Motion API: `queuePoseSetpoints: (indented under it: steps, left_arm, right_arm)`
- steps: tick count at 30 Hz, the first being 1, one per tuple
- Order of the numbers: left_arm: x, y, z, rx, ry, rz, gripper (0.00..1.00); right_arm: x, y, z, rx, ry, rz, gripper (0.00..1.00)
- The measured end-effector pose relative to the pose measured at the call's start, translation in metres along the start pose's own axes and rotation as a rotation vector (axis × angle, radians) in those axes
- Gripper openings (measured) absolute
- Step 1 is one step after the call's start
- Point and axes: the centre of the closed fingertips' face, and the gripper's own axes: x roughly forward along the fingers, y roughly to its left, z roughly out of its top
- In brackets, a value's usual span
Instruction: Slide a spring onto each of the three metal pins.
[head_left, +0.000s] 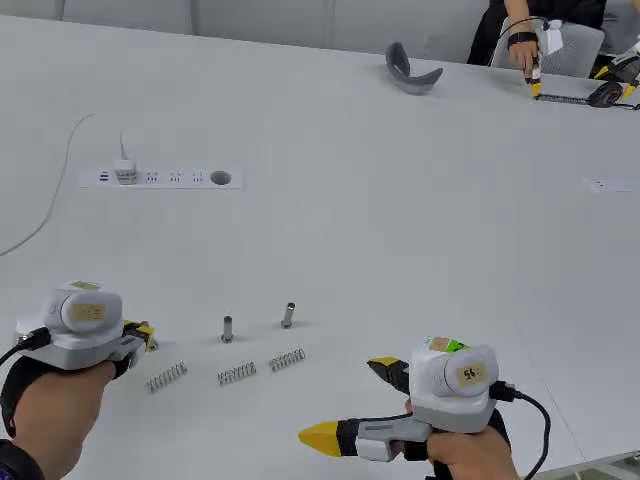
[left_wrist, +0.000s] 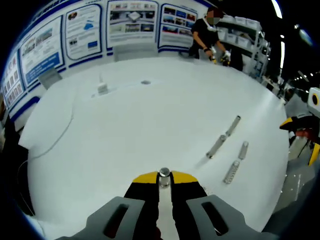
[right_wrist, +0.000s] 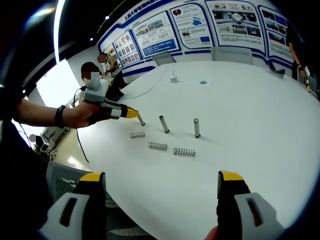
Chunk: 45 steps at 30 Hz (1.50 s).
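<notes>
In the head view, the left gripper (head_left: 143, 335) is low on the left of the white table (head_left: 400, 230). Its fingers are too hidden there to tell if they are pinched. Two pins (head_left: 227, 328) (head_left: 288, 315) stand up a little way to the right of its fingers. Three springs (head_left: 166, 376) (head_left: 237, 373) (head_left: 287, 359) lie flat in a row in front of the pins, between the two grippers. The right gripper (head_left: 352, 400) is low on the right with its yellow fingers spread far apart and nothing between them. A power strip (head_left: 160, 178) lies far past the fingers, and a person (head_left: 520, 35) is at the far end of the table. In the left gripper view, the fingers (left_wrist: 145, 178) are squeezed tight on a third pin (left_wrist: 164, 176), which sits between the yellow tips. The other pins and the springs are off to the right of the fingers, near the right gripper (left_wrist: 301, 140). In the right gripper view, the fingers (right_wrist: 92, 179) are wide apart and hold nothing. The three springs (right_wrist: 137, 134) (right_wrist: 157, 145) (right_wrist: 184, 151) lie ahead of them, well apart from the tips. Two pins (right_wrist: 163, 124) (right_wrist: 196, 128) stand just behind the springs. The left gripper (right_wrist: 131, 114) comes in from the left with the third pin (right_wrist: 141, 120) pinched at its tip, pointing down at the table.
</notes>
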Motion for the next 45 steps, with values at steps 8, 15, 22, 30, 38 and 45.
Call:
queuePoseSetpoints:
  steps: [8, 15, 22, 30, 38, 45]
  left_arm:
    - [-0.001, -0.001, -0.002, 0.045, 0.006, 0.011, 0.08]
    - [0.000, -0.001, -0.003, 0.073, 0.014, 0.017, 0.08]
    - [0.000, -0.002, -0.008, 0.072, 0.020, 0.018, 0.08]
    - [0.000, 0.002, -0.021, 0.014, 0.040, 0.017, 0.09]
    - [-0.002, 0.003, -0.035, -0.016, 0.060, 0.007, 0.11]
    - [-0.003, 0.002, -0.041, -0.030, 0.070, -0.002, 0.13]
  right_arm:
    - [0.001, 0.001, -0.003, 0.004, 0.006, 0.004, 0.94]
    - [0.002, 0.003, -0.003, 0.002, 0.009, 0.007, 0.94]
    - [0.002, 0.003, -0.004, 0.001, 0.009, 0.009, 0.94]
    - [0.001, 0.002, -0.002, 0.000, 0.005, 0.005, 0.94]
    - [0.002, 0.002, -0.004, 0.001, 0.008, 0.008, 0.94]
    - [0.004, 0.004, -0.004, -0.001, 0.010, 0.012, 0.94]
